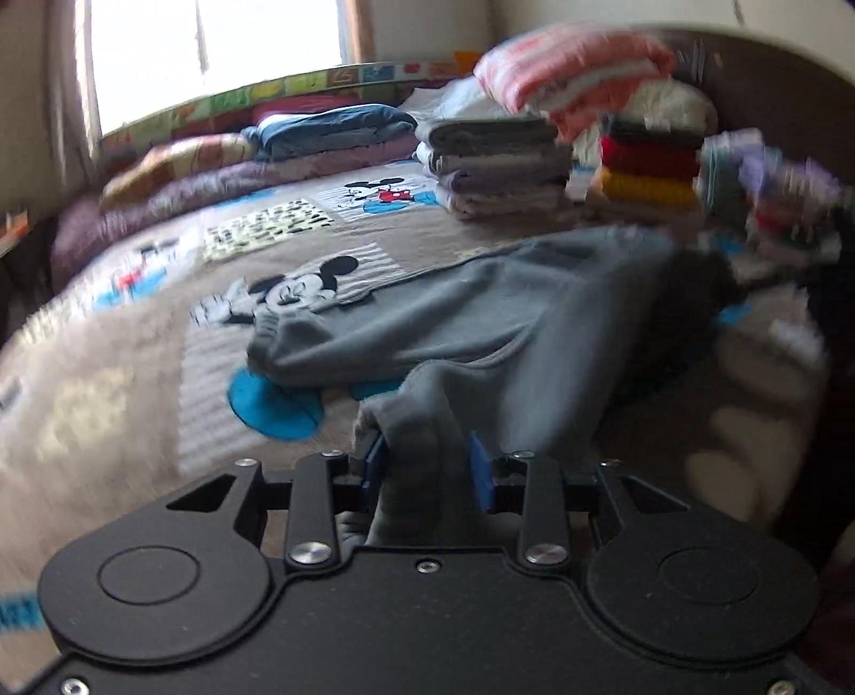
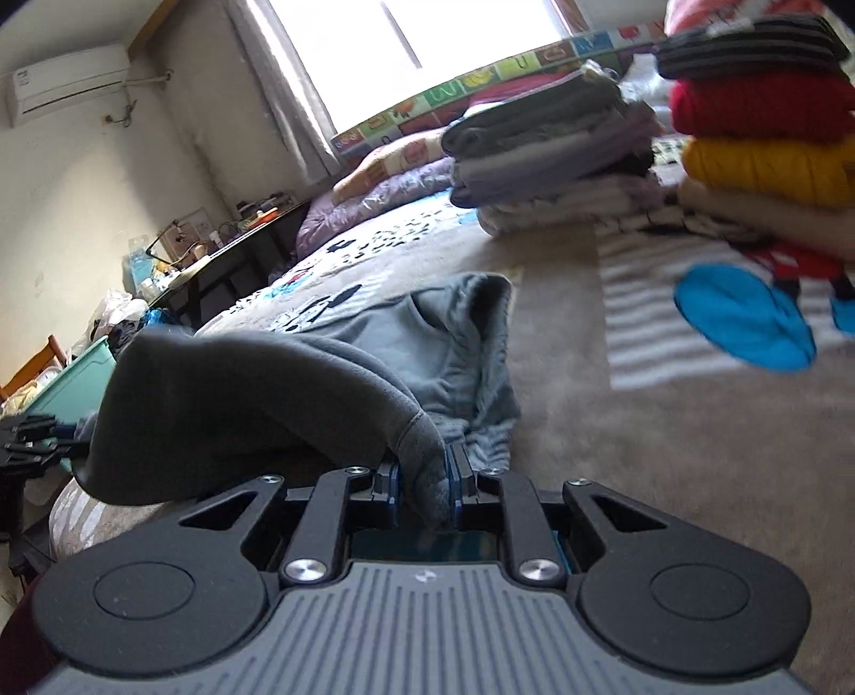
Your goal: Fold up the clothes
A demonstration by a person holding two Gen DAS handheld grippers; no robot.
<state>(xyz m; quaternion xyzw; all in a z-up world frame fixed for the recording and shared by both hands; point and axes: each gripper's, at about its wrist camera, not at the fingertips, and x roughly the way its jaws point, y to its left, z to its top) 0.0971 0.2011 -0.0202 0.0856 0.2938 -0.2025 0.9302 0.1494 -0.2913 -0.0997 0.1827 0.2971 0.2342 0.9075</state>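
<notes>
Your left tongs sit nearest the lens in the left wrist view, blue pads pressed onto a bunched fold of the grey sweatpants. From that fold the cloth runs up and away across the bed. One cuffed leg end lies on the cartoon-mouse bedspread, just beside a blue patch of the print. The frame is blurred, so finer detail of the cloth is lost.

Left of the garment, along the far edge of the bed, a purple quilt lies under the window. Further right is a folded blue pile, then a stack of grey folded clothes. Right again stands a stack with red and yellow knits, with a pink striped bundle on top.

In the right wrist view, your right tongs are clamped on a dark grey corner of the same sweatpants. That part arches up off the bed to the left. The lighter waistband part lies flat on the bedspread beyond the pads.

At far left in this view your left tongs show as a black shape, too small to read. A cluttered table stands beside the bed against the wall, with an air conditioner mounted above. The grey stack and the red and yellow knits sit at upper right, well apart from the sweatpants.
</notes>
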